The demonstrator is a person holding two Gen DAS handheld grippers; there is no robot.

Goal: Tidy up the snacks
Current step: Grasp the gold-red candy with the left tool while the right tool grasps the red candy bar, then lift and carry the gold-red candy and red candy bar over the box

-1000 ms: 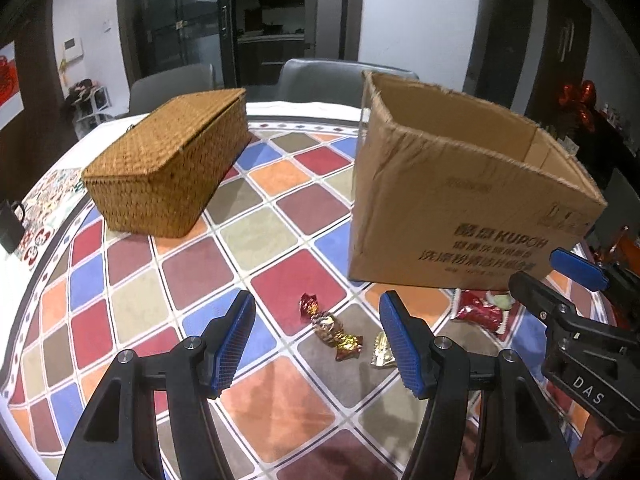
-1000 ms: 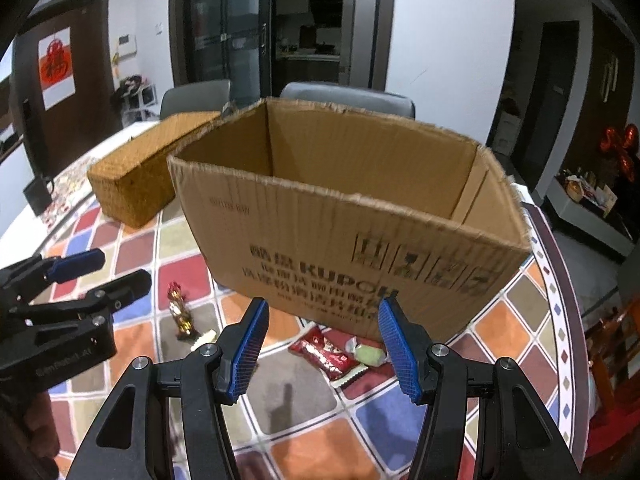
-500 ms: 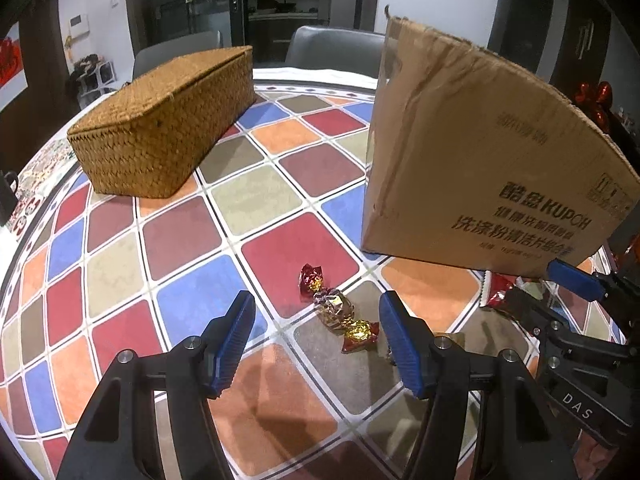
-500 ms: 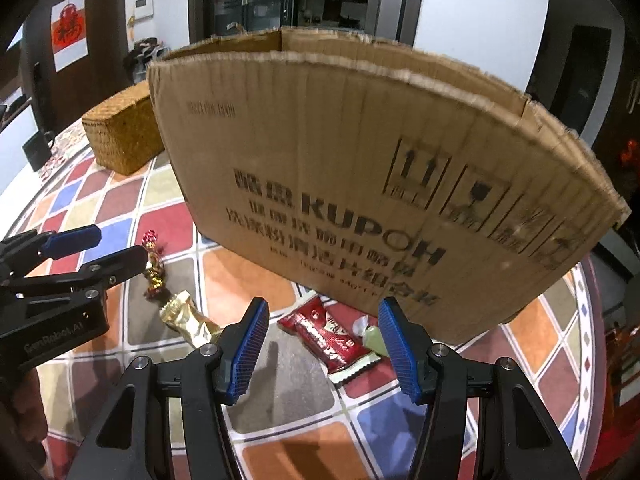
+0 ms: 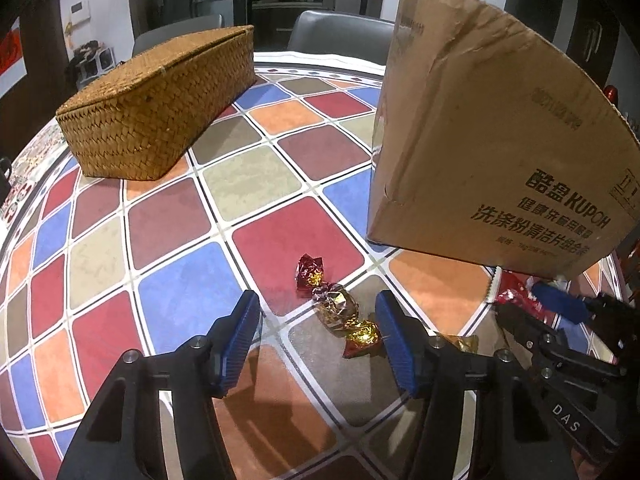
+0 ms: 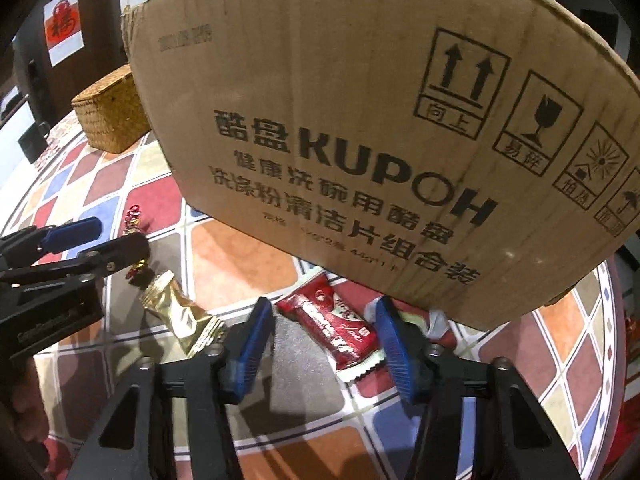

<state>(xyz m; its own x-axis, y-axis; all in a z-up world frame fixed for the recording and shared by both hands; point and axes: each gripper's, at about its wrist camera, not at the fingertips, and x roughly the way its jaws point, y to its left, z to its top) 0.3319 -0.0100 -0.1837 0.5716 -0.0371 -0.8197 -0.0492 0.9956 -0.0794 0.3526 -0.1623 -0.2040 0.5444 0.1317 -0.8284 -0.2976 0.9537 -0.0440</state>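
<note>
Nearest in the left wrist view, the left gripper [image 5: 318, 330] is pointing steeply down at the patterned tablecloth [image 5: 180, 284], its jaws closing around a foil-wrapped candy [image 5: 334, 306] with twisted red-and-gold ends that is lying between the blue pads without either pad pressing on it yet; the candy's near end is sitting just beside the right-hand pad. A gold wrapper [image 5: 460, 342] is peeking out behind that finger, mostly hidden by it. In the right wrist view, the right gripper [image 6: 324, 344] is likewise closing, with a red snack packet [image 6: 334, 326] lying slantwise between its pads and not yet squeezed; the packet's lettering is too small to read. Something pale, perhaps another wrapper [image 6: 434, 320], is showing beyond the right pad, half tucked under the box edge and hard to identify. A gold sachet [image 6: 182, 314] is lying just left of this gripper, its near end covered by the finger. Farther back, the big cardboard box [image 6: 360, 120] is filling most of both views, so its open top and anything inside cannot be seen from here, and its far corners are being cut off by the lens edge. Beyond it on the left, the lidded woven basket [image 5: 160, 108] is standing well apart from the candies. Grey chair backs [image 5: 336, 36] are showing dimly behind the table.
</note>
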